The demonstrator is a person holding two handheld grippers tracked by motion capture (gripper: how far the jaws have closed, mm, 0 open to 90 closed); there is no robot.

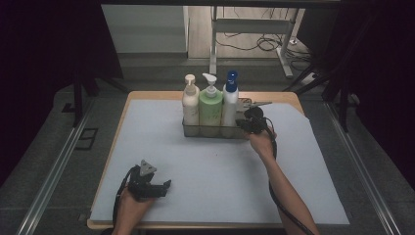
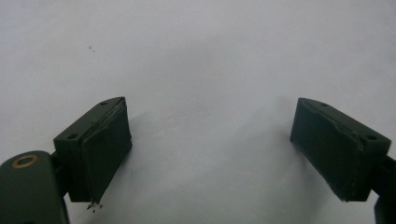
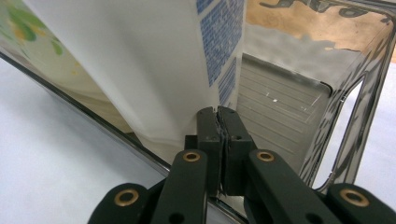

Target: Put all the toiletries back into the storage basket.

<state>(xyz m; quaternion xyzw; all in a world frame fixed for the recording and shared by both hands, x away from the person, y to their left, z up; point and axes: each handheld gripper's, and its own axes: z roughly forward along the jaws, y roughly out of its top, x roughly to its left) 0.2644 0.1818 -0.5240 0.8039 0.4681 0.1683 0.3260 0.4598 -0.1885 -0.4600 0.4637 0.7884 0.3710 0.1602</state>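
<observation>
Three pump bottles stand in a row in a clear tray at the table's far middle: a cream one, a green one and a white one with a blue cap. My right gripper is at the tray's right front corner. In the right gripper view its jaws are shut, with the tips reaching over the tray's near wall beside the white bottle. Whether they pinch the wall I cannot tell. My left gripper rests near the front left, open with nothing between its jaws.
A pale blue-grey sheet covers the wooden table. The tray's right end wall has a handle cutout. Some small dark things lie behind the tray on the right. Metal rails run along both sides of the table.
</observation>
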